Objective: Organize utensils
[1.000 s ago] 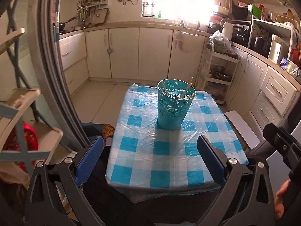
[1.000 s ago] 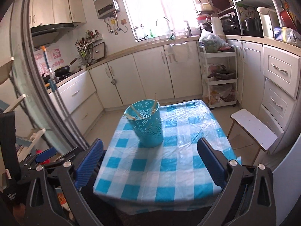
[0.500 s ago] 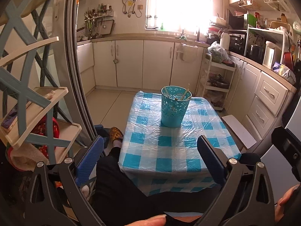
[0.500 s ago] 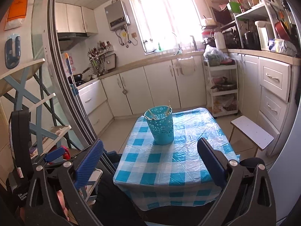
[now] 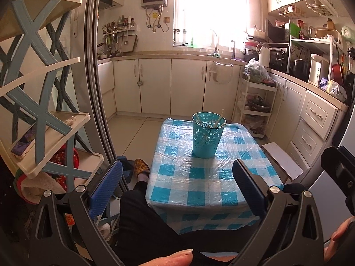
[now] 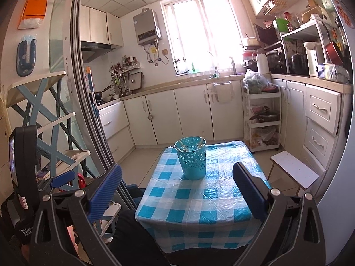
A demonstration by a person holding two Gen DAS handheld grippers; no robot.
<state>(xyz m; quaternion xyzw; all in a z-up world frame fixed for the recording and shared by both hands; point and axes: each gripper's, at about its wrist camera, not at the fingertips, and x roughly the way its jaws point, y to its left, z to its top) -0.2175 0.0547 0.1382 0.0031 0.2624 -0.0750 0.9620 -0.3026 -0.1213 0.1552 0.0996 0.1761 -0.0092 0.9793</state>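
A turquoise perforated holder (image 5: 207,134) stands upright on the far half of the small table with the blue-checked cloth (image 5: 199,179); it also shows in the right wrist view (image 6: 192,158). Several wooden chopsticks (image 5: 218,119) lean inside it, also seen from the right (image 6: 200,142). My left gripper (image 5: 177,177) is open and empty, held back from the table's near edge. My right gripper (image 6: 177,181) is open and empty, also well short of the holder.
A blue-and-cream shelf rack (image 5: 46,119) stands at the left beside a sliding door frame (image 5: 97,88). A white stool (image 6: 295,171) is right of the table, a white trolley (image 6: 263,119) behind it. The person's dark-clothed legs (image 5: 155,226) are below the near edge.
Both grippers have pulled back and up from the table, so the holder looks smaller and farther. Both stay open and empty. The holder and chopsticks have not moved.
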